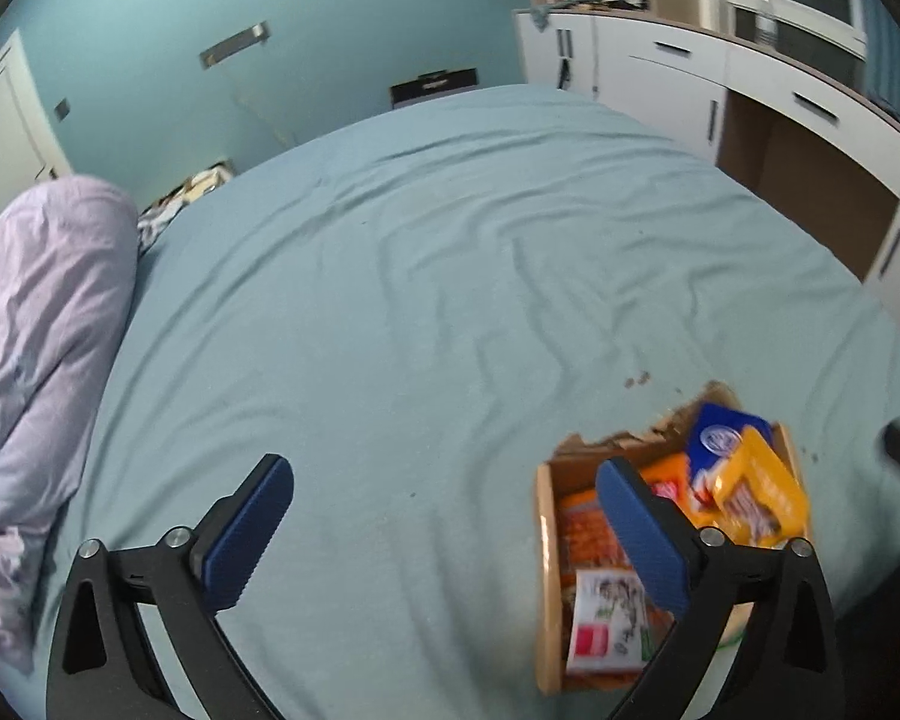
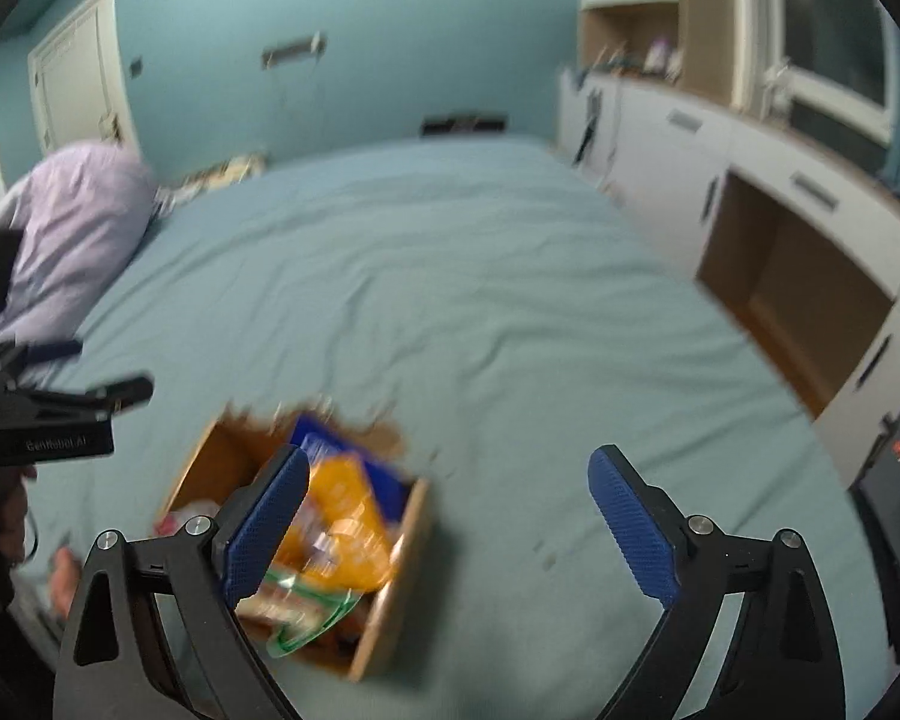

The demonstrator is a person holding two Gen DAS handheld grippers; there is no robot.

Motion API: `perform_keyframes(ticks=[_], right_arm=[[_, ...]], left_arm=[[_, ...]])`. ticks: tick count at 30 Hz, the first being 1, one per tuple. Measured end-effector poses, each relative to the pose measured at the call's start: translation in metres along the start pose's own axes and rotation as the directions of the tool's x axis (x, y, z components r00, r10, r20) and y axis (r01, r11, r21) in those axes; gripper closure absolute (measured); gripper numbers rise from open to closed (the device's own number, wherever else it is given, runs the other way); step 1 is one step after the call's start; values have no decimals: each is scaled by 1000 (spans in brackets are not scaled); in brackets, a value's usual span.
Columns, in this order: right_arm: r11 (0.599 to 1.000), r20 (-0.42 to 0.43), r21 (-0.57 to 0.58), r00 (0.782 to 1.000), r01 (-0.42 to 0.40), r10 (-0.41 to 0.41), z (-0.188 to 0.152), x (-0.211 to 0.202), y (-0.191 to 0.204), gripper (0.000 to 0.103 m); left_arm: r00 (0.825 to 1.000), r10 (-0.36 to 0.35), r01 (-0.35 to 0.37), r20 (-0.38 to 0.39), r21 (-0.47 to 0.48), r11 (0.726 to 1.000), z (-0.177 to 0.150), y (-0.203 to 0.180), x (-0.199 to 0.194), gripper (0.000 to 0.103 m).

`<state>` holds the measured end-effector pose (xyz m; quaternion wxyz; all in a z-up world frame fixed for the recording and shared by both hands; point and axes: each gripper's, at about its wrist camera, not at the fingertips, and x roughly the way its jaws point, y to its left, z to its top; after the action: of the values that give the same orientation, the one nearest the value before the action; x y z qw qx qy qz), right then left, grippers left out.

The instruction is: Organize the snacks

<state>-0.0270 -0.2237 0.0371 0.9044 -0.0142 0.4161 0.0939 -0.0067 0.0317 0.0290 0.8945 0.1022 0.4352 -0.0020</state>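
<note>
An open cardboard box [image 1: 547, 546] [image 2: 414, 546] sits on the pale blue bed sheet, holding several snack packs. A yellow bag [image 1: 762, 492] [image 2: 342, 516] and a blue pack [image 1: 723, 438] [image 2: 354, 450] lie on top, with an orange pack [image 1: 588, 534] and a white pack [image 1: 606, 618] lower down. My left gripper [image 1: 444, 492] is open over bare sheet, and its right finger overlaps the box. My right gripper [image 2: 450, 480] is open too, with nothing between its pads; its left finger [image 2: 270, 516] stands in front of the box.
A lilac duvet [image 1: 42, 324] is bunched at the bed's left side. White drawers and a wooden desk recess [image 1: 810, 180] line the right wall. The left gripper's body and a hand [image 2: 36, 432] show at the right wrist view's left edge. A dark device [image 2: 894, 480] stands at far right.
</note>
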Motion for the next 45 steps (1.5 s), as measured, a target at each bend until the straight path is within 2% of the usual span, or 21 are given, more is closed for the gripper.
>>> perform_keyframes(ticks=[3, 6, 8, 16, 24, 45], right_arm=[[998, -74, -64, 997, -7, 2, -7, 9, 17, 9], [991, -62, -128, 998, 22, -30, -4, 11, 32, 9], [990, -67, -144, 998, 11, -21, 2, 20, 30, 9], [997, -79, -77, 997, -10, 3, 32, 24, 17, 9], [998, -77, -59, 997, -14, 9, 32, 23, 19, 9], [998, -86, -59, 996, -8, 3, 30, 22, 26, 9]], left_arm=[[999, -38, 38, -9, -4, 999, -3, -4, -5, 0], [999, -46, 46, -8, 4, 999, -3, -10, -7, 0], [1000, -30, 31, -3, 22, 999, -3, -14, -9, 0], [1000, -17, 18, -7, 36, 999, -5, -21, -6, 0], [1000, -6, 6, 6, 69, 998, -6, -28, -9, 0], [1000, -6, 5, 7, 73, 997, -4, -27, -9, 0]])
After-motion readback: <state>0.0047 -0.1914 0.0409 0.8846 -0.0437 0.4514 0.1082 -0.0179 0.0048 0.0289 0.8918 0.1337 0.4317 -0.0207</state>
